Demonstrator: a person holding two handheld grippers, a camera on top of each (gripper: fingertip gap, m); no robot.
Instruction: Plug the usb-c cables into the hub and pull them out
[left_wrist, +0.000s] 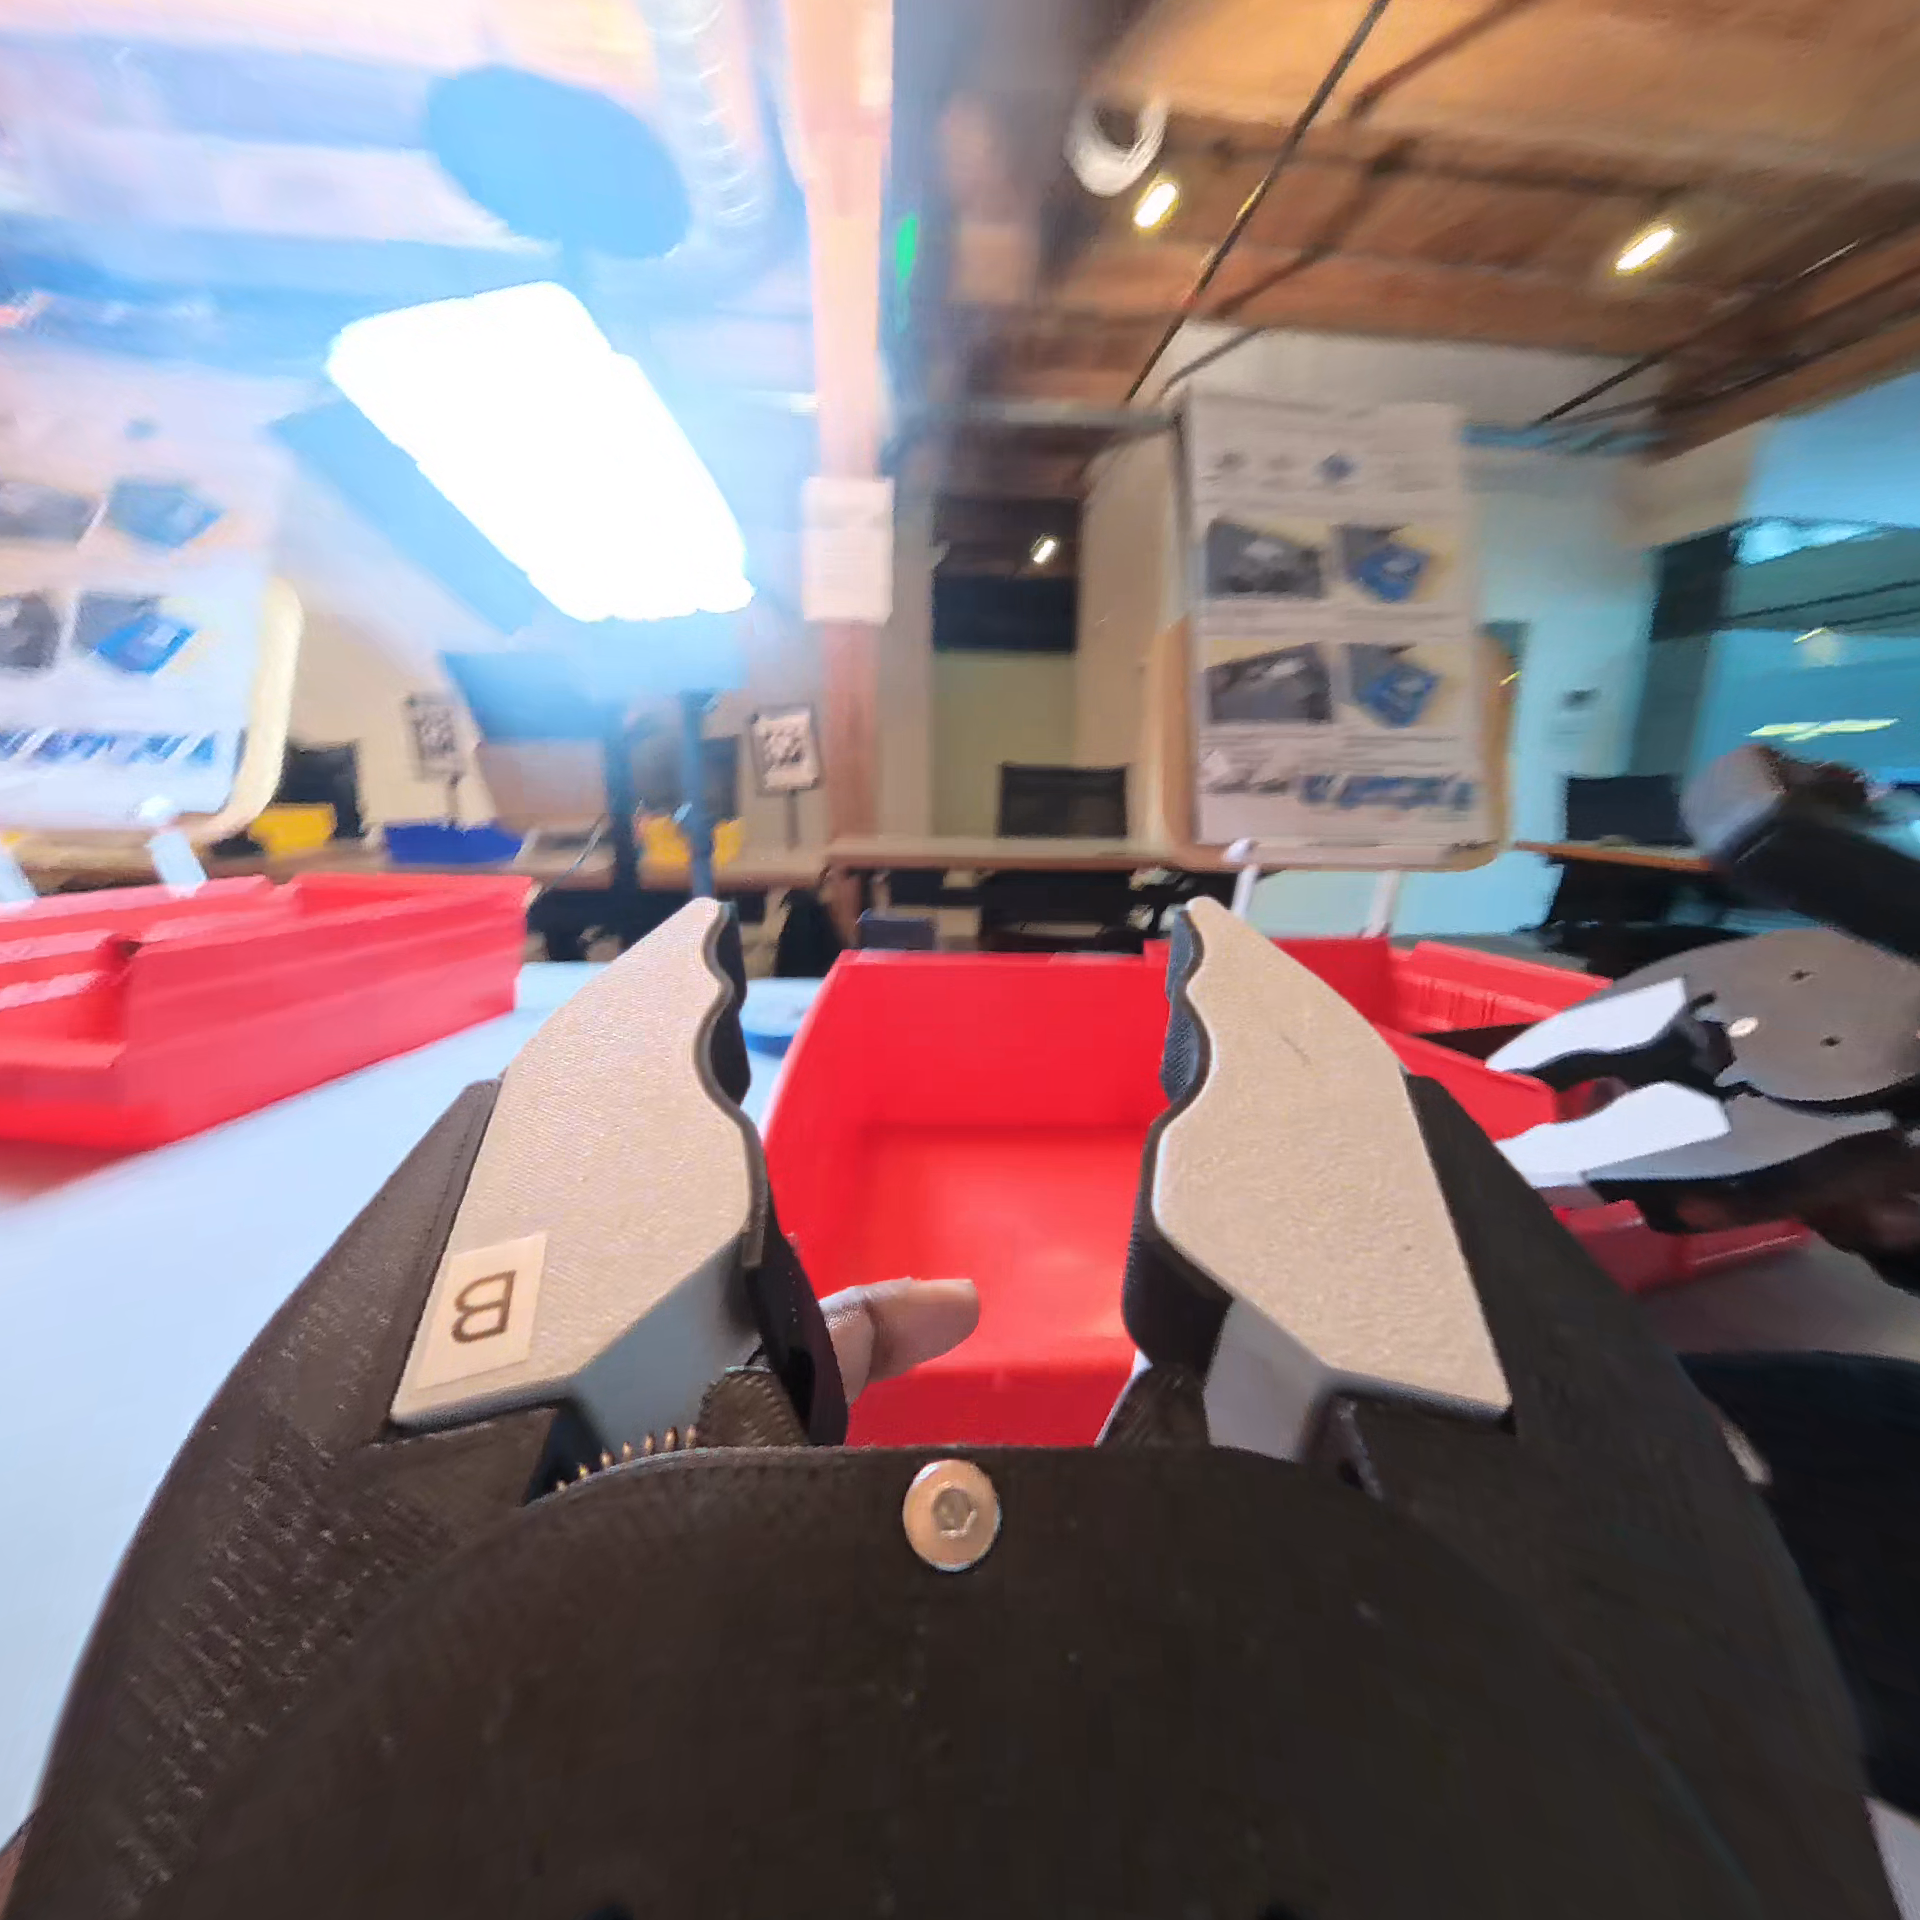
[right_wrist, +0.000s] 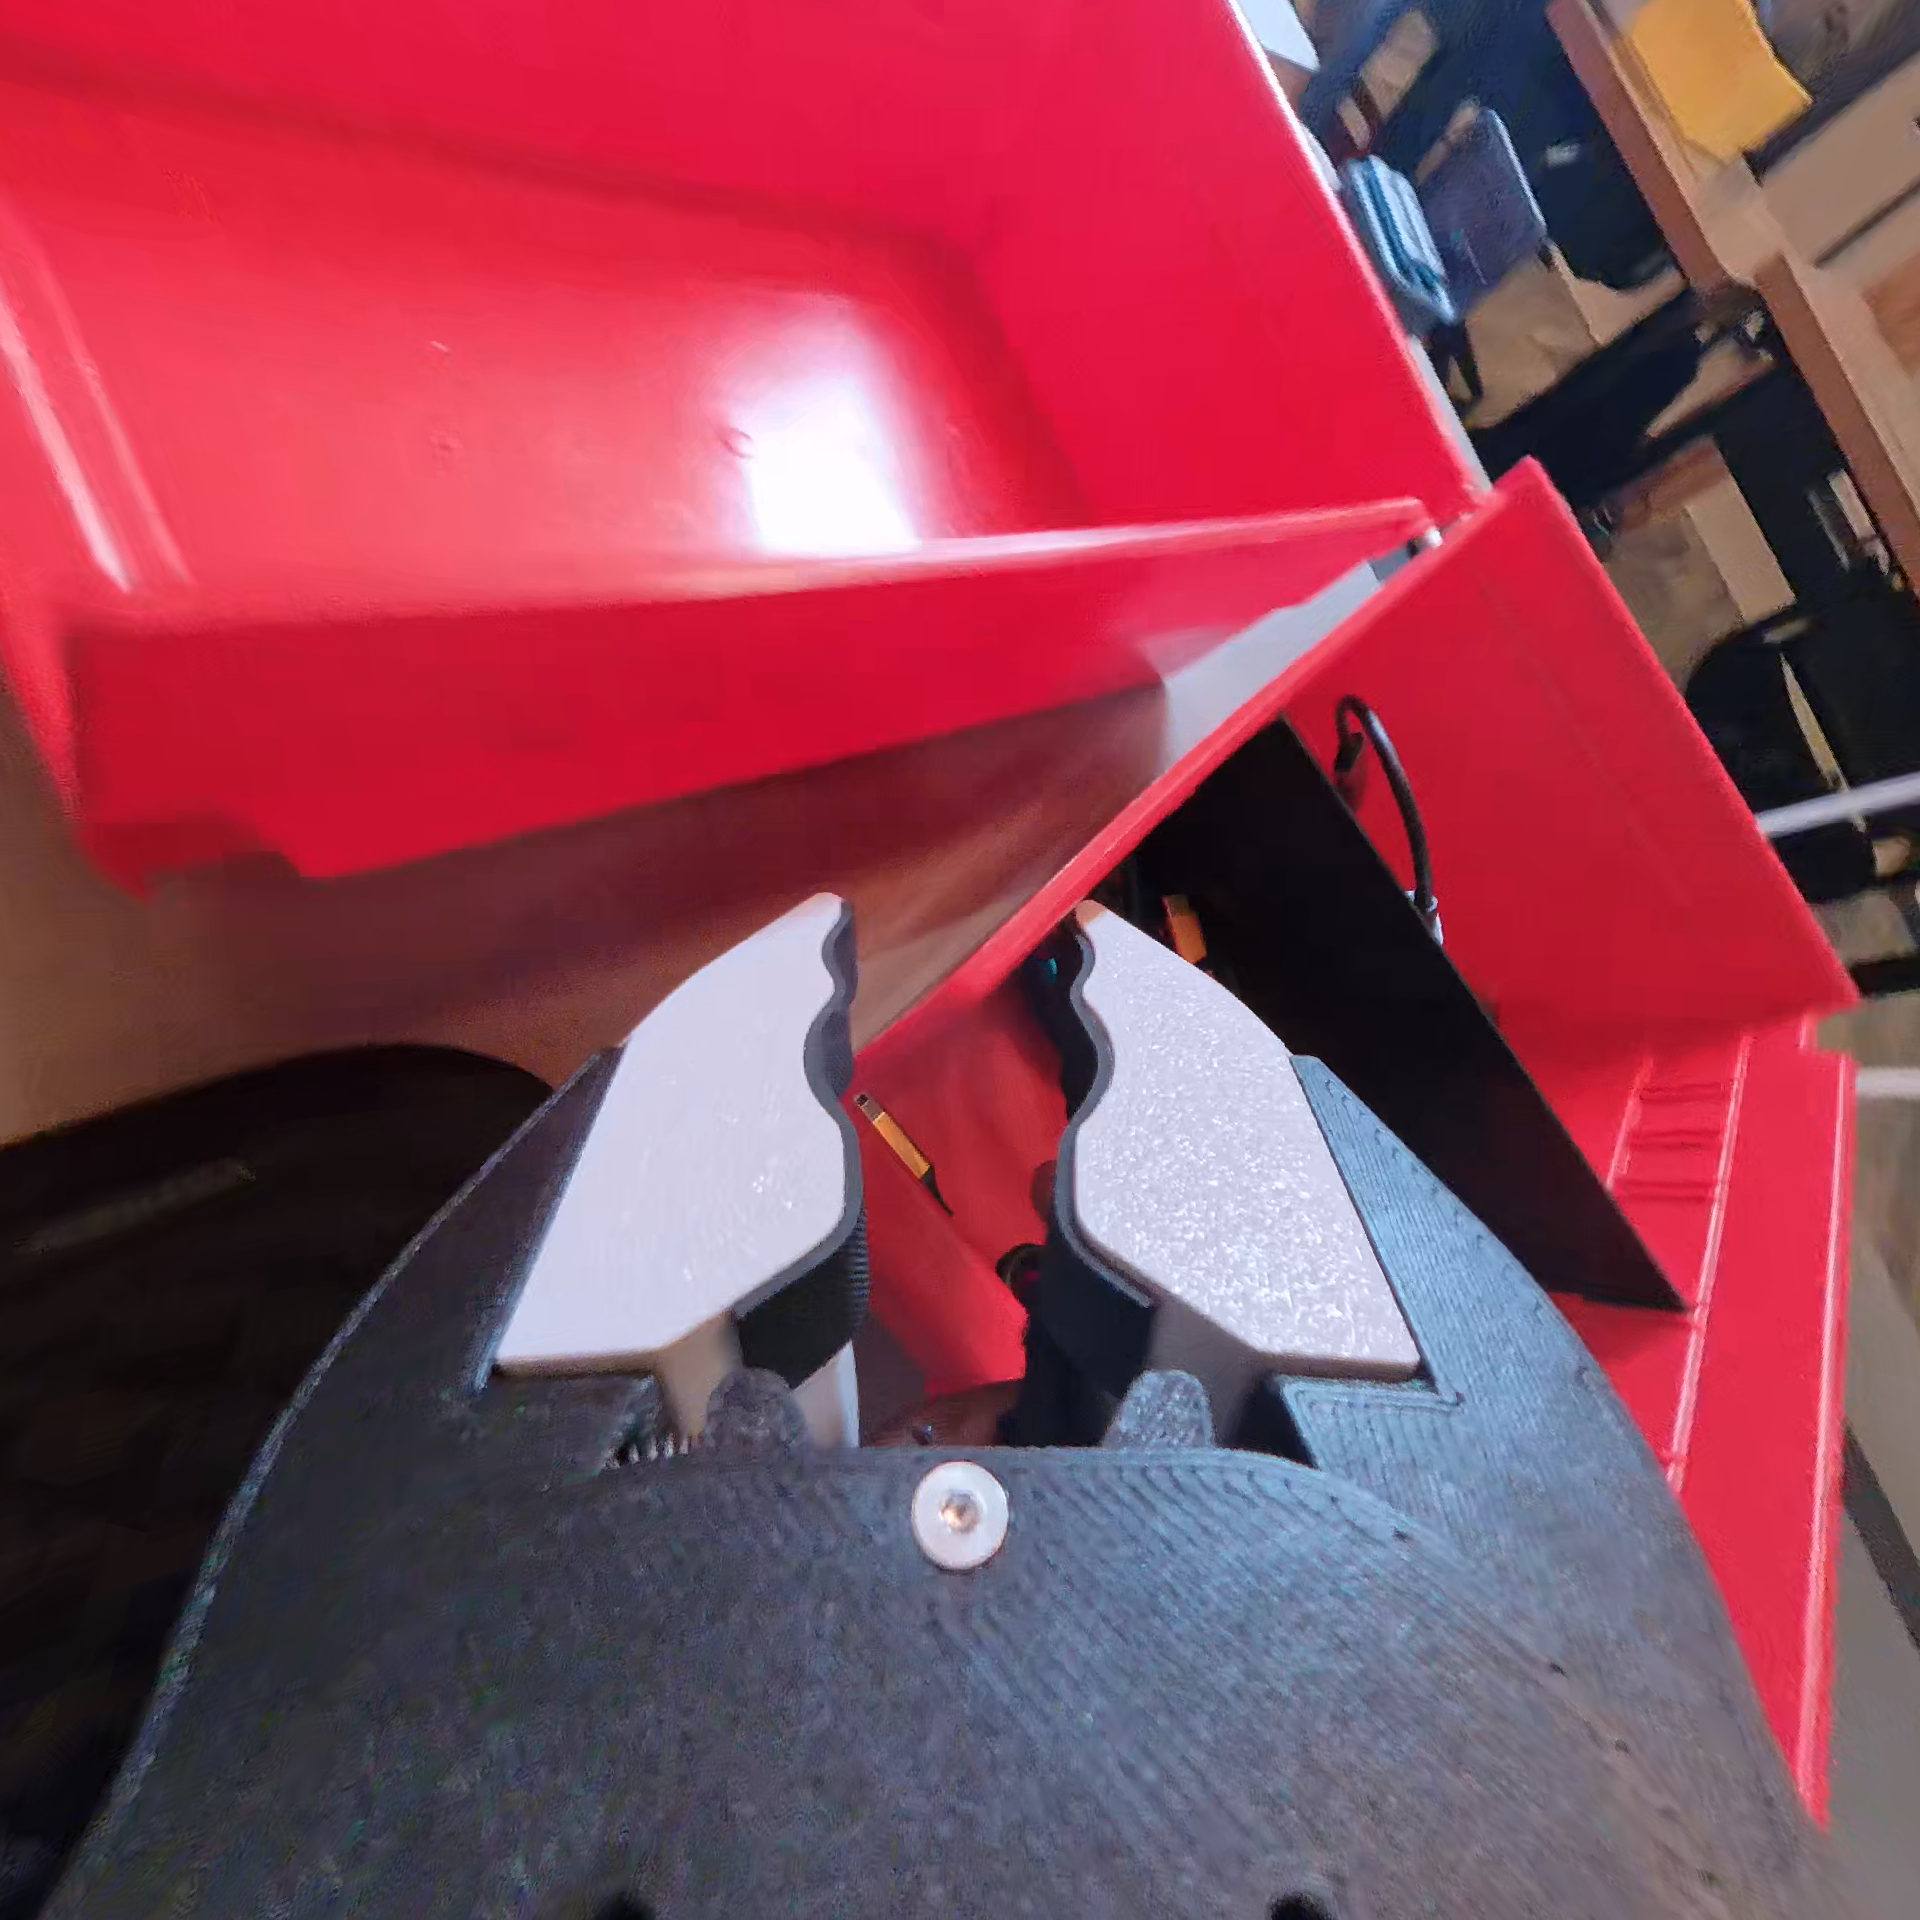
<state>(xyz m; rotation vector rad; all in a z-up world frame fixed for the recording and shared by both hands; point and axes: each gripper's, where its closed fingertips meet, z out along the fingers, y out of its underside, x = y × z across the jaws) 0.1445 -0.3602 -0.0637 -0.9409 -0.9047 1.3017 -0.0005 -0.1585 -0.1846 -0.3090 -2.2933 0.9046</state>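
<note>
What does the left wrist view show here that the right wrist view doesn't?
Only the left wrist view: the open left tongs held over an empty red plastic bin, a long red tray at left, a fingertip between the fingers, posters and ceiling lights behind, and the right tongs reaching in.

Only the right wrist view: a second red bin holding a black cable, a gold-tipped plug and a black panel.

Shared: the empty red bin, and both tongs open, holding nothing.

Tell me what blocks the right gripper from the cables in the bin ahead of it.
The red bin's near wall runs straight across the open right gripper. The black cables lie behind it, beside a leaning black panel. The gripper must clear the rim first.
</note>
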